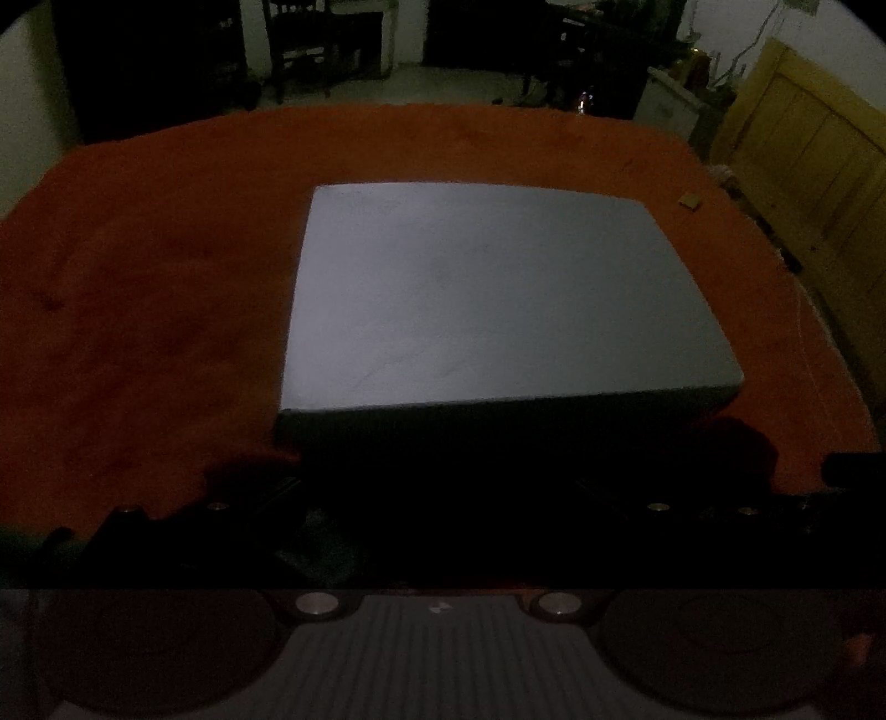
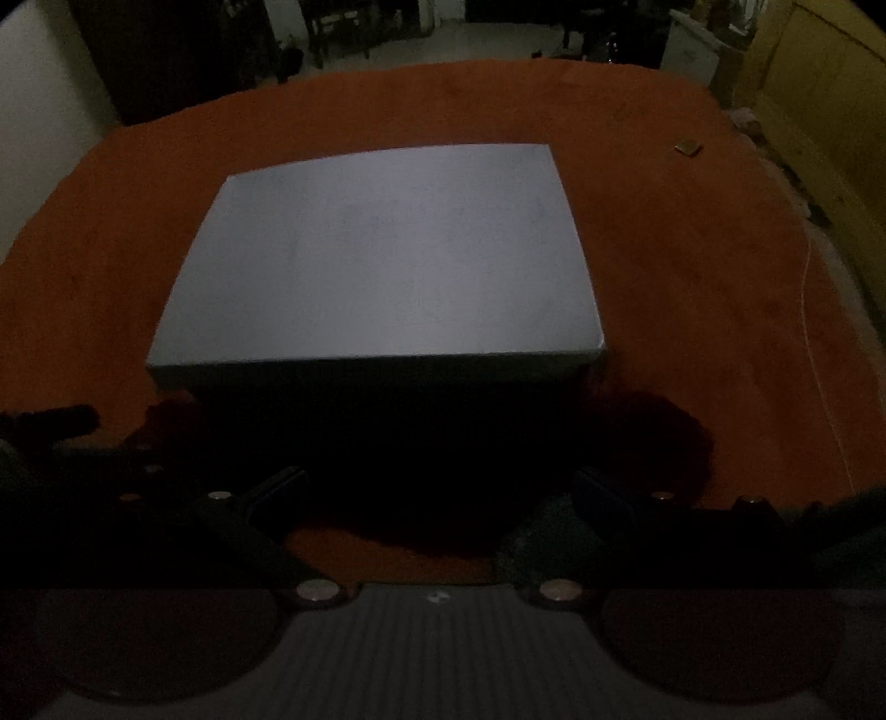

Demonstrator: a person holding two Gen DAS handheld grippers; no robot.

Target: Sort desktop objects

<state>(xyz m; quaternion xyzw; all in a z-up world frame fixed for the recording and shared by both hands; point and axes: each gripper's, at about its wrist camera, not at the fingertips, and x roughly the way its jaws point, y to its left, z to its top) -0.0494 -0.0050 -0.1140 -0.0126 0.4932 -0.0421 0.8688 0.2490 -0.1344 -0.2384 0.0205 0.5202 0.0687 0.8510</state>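
Note:
A closed grey box (image 1: 487,293) (image 2: 382,255) lies on the red tablecloth (image 1: 138,310) (image 2: 692,288), filling the middle of both views. A small tan square piece (image 1: 689,200) (image 2: 688,147) rests on the cloth beyond the box's far right corner. My left gripper (image 1: 437,487) is open, its dark fingers spread in front of the box's near wall with nothing between them. My right gripper (image 2: 437,487) is also open just short of that shaded wall, with bare cloth between its fingers. The scene is very dim, and the box's front side is in deep shadow.
A yellow wooden cabinet (image 1: 819,183) (image 2: 819,99) stands close along the table's right edge. Dark chairs (image 1: 299,50) and other furniture stand beyond the far edge. A dark part of the other gripper pokes in at the side of each view (image 1: 853,465) (image 2: 50,421).

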